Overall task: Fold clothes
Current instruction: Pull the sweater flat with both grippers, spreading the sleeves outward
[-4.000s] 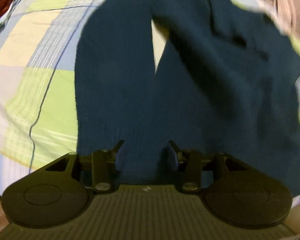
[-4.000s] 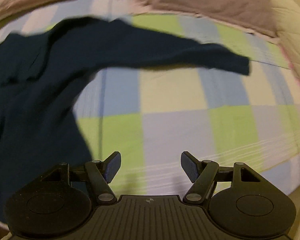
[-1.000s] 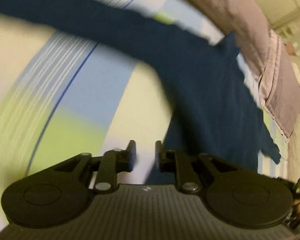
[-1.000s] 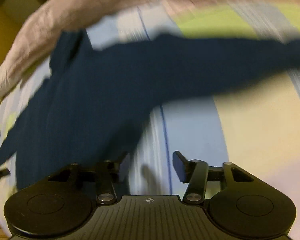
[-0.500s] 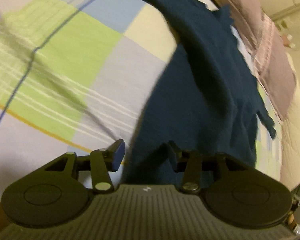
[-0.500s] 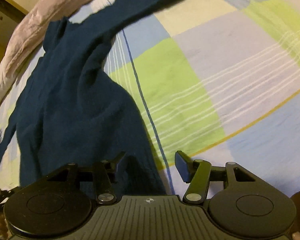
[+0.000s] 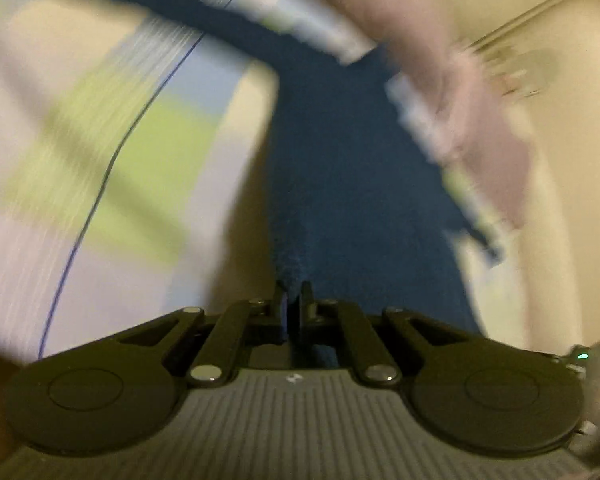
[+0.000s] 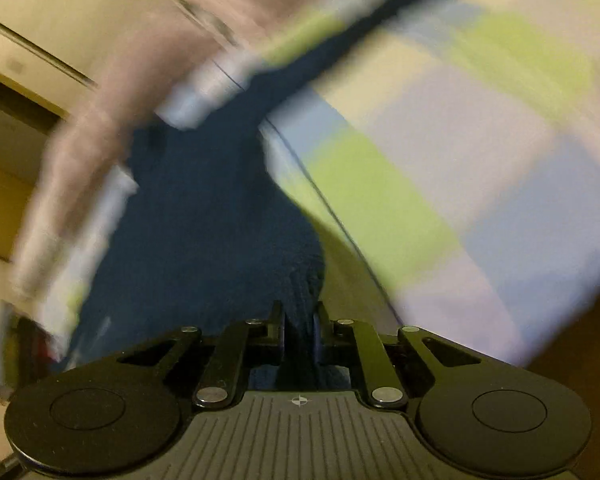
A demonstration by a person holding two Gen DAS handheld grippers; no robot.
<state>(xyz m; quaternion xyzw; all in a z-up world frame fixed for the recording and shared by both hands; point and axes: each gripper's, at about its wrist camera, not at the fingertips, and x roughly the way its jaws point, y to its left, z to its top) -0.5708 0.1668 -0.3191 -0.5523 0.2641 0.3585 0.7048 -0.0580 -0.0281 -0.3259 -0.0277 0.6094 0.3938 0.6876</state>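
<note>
Both grippers clamping navy sweater point(image 7: 340, 184)

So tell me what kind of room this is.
Most likely a bedroom: a navy sweater lies on a checked bedsheet in green, blue and cream, with a mauve pillow or duvet at the far end.

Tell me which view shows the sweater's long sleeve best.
Left wrist: the sweater runs from the shut left gripper up to a sleeve reaching far across the bedsheet. Right wrist shows the body, pinched in the right gripper, with that sleeve shorter and blurrier.
</note>
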